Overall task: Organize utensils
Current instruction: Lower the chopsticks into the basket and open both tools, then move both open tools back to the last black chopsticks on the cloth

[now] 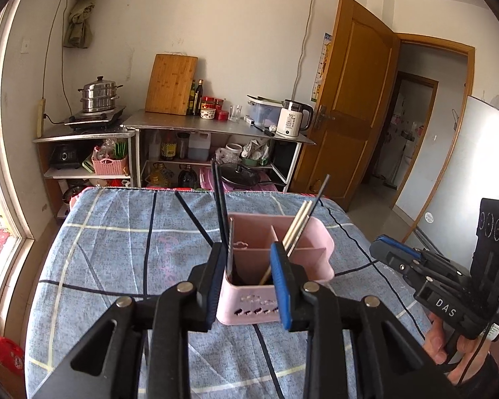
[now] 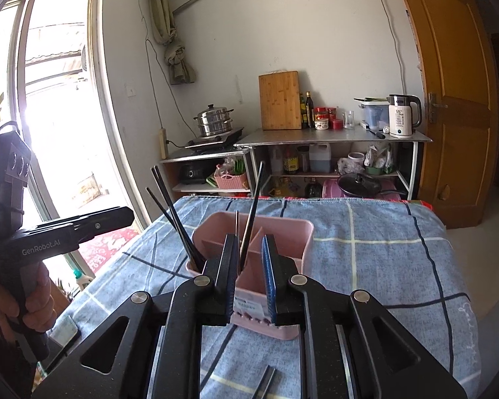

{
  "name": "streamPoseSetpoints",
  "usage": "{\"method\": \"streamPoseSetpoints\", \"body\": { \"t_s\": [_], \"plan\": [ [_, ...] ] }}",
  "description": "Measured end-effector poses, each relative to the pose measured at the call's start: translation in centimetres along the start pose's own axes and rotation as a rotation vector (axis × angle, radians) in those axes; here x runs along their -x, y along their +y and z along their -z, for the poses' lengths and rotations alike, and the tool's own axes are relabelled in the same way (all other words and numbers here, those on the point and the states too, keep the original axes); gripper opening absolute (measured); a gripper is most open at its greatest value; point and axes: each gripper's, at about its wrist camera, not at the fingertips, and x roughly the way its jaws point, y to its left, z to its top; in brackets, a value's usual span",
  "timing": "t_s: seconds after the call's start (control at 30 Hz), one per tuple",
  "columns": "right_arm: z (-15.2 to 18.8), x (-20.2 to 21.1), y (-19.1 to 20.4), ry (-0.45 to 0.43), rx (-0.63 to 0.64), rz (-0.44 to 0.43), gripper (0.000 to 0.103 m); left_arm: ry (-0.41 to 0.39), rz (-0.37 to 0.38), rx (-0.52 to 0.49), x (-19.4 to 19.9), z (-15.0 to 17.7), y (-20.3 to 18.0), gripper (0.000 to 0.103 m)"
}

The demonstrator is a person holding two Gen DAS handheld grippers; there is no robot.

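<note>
A pink divided utensil holder stands on the blue plaid cloth; it also shows in the right wrist view. Black chopsticks and light wooden chopsticks stand in its compartments. My left gripper is open, its fingers on either side of the holder's near end. My right gripper is open in front of the holder, with a black chopstick rising between its fingers. More black chopsticks lean out at the left. The right gripper also shows in the left wrist view, apart from the holder.
A dark flat utensil lies on the cloth near my right gripper. Behind the table stand metal shelves with a kettle, cutting board, jars and a steamer pot. A wooden door stands open at right. A window is on the left.
</note>
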Motion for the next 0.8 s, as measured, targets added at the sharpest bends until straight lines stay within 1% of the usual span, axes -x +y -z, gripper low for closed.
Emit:
{"method": "streamPoseSetpoints", "body": {
  "t_s": [0.2, 0.4, 0.63, 0.8],
  "plan": [
    [3.5, 2.7, -0.7, 0.005, -0.009, 0.003, 0.015, 0.017, -0.003, -0.021, 1.1, 4.3, -1.7, 0.03],
    [6.8, 4.9, -1.6, 0.032, -0.045, 0.006, 0.015, 0.06, -0.002, -0.044, 1.5, 8.8, -3.4, 0.03],
    [10.5, 5.2, -2.2, 0.114, -0.054, 0.042, 0.015, 0.121, -0.003, -0.05, 0.7, 12.2, -4.2, 0.03],
    [12.3, 4.5, -2.9, 0.169, -0.084, 0.055, 0.015, 0.153, -0.004, -0.044, 0.1, 13.6, -4.2, 0.03]
  ]
}}
